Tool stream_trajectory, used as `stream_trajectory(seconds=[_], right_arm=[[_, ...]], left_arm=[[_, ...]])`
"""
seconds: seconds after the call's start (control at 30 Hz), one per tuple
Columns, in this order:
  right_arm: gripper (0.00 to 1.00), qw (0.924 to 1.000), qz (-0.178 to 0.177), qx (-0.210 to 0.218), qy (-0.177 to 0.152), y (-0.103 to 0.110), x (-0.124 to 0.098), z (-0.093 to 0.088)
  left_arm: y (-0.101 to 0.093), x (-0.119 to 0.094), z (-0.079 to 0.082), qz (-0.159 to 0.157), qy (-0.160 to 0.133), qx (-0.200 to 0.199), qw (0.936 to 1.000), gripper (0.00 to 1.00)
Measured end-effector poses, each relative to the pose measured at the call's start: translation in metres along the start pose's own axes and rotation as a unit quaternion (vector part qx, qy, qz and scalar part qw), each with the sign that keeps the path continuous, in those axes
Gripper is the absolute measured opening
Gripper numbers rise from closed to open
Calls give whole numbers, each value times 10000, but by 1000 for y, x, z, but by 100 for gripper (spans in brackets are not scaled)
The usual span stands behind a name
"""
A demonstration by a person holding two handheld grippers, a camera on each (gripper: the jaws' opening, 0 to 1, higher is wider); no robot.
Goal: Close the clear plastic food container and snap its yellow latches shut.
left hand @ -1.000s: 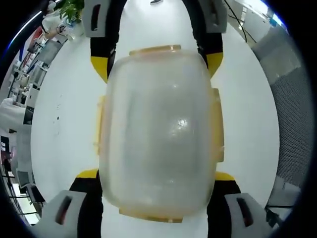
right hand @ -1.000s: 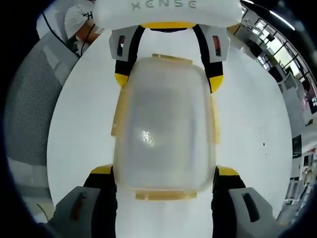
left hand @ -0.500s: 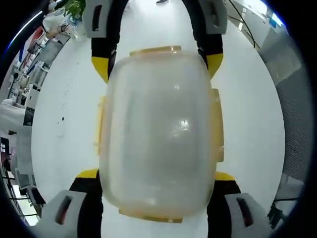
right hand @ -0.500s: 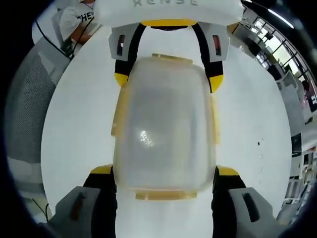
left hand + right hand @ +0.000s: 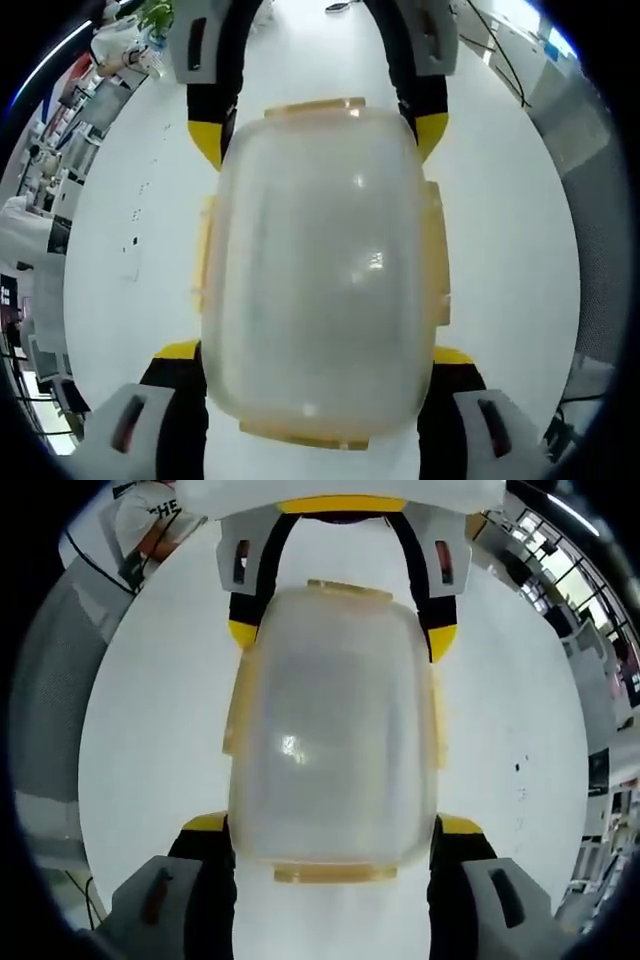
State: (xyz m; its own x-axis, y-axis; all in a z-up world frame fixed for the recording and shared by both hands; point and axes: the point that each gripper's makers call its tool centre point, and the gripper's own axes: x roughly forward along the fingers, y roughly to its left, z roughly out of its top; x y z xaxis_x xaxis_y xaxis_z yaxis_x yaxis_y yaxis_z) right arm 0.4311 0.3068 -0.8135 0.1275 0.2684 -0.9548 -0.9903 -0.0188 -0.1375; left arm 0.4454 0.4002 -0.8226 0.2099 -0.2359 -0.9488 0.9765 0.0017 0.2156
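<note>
The left gripper (image 5: pixel 318 395) grasps one end of the clear container (image 5: pixel 320 270), a yellow-tipped jaw pressed on each side; the right gripper (image 5: pixel 333 865) clamps the opposite end the same way. Each view shows the other gripper across the container. The left gripper view adds a green plant (image 5: pixel 158 14) at the top, the right gripper view a person's white shirt (image 5: pixel 140 515). The container's yellow latches (image 5: pixel 336 872) line its edges above the white table (image 5: pixel 130 250). Its cloudy walls hide any contents.
</note>
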Motion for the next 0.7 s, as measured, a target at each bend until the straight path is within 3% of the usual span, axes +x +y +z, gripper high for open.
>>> stream_trajectory(seconds=[0.27,0.43,0.57,0.7], right_arm=[[78,10000,-14,-10,-20,0,0,0],[78,9999,-29,-7,-137,1,-1,0],[78,9983,-261,169,-485,0,-3,4],[83,9893,-551,773,-1111,-8,-9,10]], left_arm=[[0,-1,1,-7,-144,9,9999,86],[1,-3,2,11,-397,10,9992,87],[2,-4,-3,120,-551,-124,9983,87],[8,-7,-2,466,-1118,-513,9913,94]])
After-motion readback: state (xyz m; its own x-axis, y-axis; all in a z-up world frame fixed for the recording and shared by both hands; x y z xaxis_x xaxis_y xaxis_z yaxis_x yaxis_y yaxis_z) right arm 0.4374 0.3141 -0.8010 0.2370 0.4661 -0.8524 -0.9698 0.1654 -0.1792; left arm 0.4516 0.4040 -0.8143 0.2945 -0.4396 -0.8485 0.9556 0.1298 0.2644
